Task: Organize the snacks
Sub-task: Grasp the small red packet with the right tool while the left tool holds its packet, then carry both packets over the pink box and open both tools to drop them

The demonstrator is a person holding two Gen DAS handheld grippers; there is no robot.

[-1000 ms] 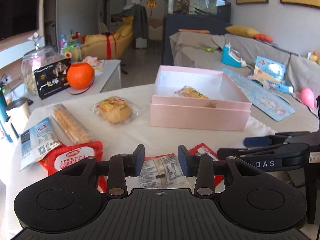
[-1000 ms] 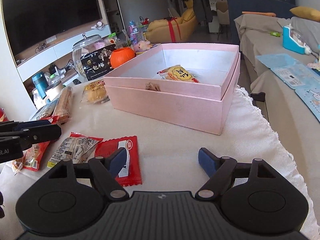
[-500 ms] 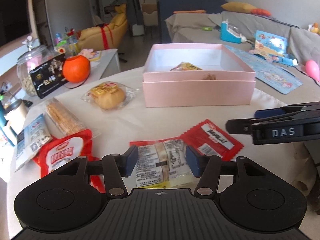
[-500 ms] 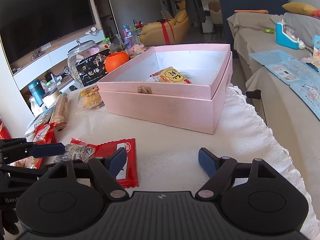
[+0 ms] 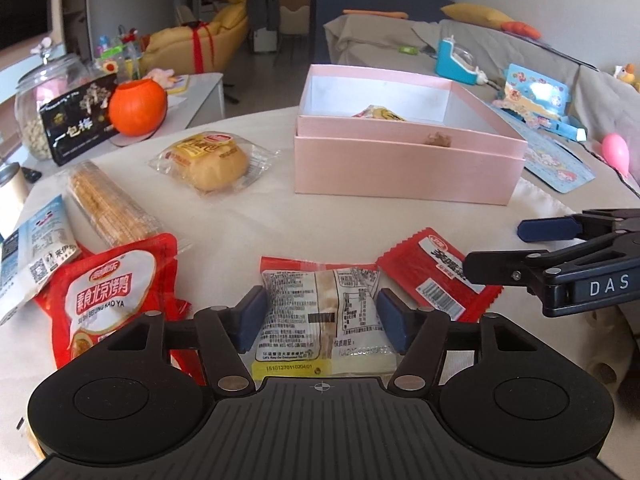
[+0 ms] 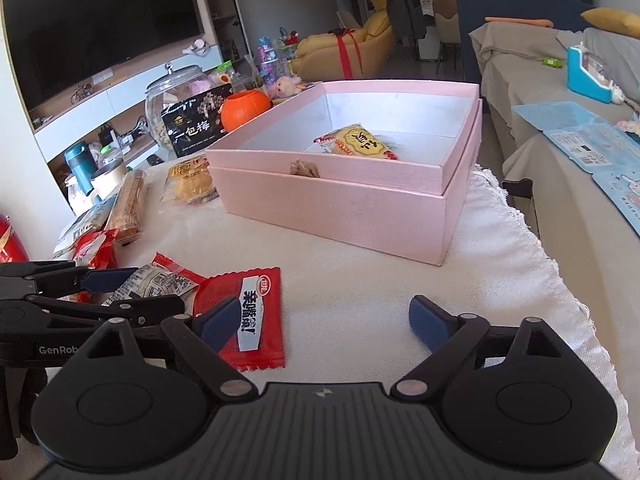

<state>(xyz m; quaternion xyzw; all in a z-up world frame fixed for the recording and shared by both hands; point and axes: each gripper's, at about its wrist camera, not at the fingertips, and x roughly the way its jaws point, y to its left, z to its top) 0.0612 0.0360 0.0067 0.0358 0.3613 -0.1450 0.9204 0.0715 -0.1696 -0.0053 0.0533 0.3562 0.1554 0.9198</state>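
A pink open box [image 5: 404, 168] stands on the cloth-covered table and holds one yellow snack packet [image 6: 354, 142]. My left gripper [image 5: 322, 318] is open, its blue pads on either side of a clear packet with printed text [image 5: 324, 316] that lies flat on the cloth. A red flat packet [image 5: 438, 268] lies just right of it. My right gripper [image 6: 320, 322] is open and empty above bare cloth, the red flat packet [image 6: 250, 316] at its left finger. The left gripper also shows in the right wrist view [image 6: 108, 292].
Left of the box lie a wrapped bun [image 5: 214, 160], a long cracker pack [image 5: 108, 204], a red-and-white pouch [image 5: 108, 300] and a blue-white packet [image 5: 32, 252]. An orange pumpkin [image 5: 138, 108], a black bag [image 5: 80, 124] and a glass jar [image 5: 36, 96] stand behind. The table edge [image 6: 560, 280] drops at the right.
My left gripper has opened wider and come down around the clear printed packet. My right gripper has drifted slightly; it stays open.
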